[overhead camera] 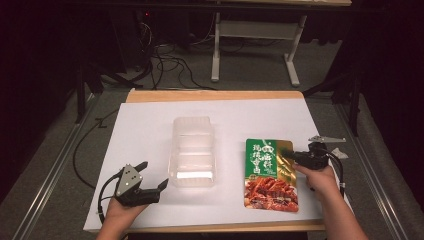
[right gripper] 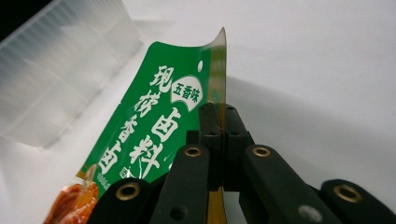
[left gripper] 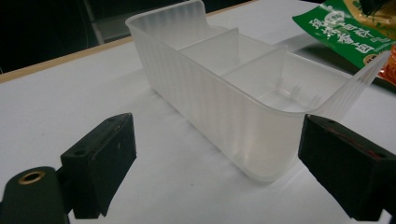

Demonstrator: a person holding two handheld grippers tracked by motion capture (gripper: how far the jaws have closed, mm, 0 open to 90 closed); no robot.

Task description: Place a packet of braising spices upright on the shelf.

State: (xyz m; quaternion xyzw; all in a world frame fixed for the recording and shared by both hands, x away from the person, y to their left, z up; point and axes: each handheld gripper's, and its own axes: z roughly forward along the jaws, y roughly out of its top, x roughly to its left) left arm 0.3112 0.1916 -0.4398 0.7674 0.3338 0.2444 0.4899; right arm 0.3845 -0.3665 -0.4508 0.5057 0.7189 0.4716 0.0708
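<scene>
The right claw (right gripper: 219, 123) is closed on the golden side edge of the green seasoning packet (overhead camera: 270, 174), and it seems that this edge is lifted a little from the white counter (overhead camera: 145, 125) while the red lower part lies flat near the front edge. The left claw (overhead camera: 152, 176) is wide and holds nothing; it rests on the counter just beside the near left corner of the clear plastic tray (overhead camera: 192, 151), without touching it. The tray stands upright in the middle of the counter, with dividers inside, a little apart from the packet on its right.
</scene>
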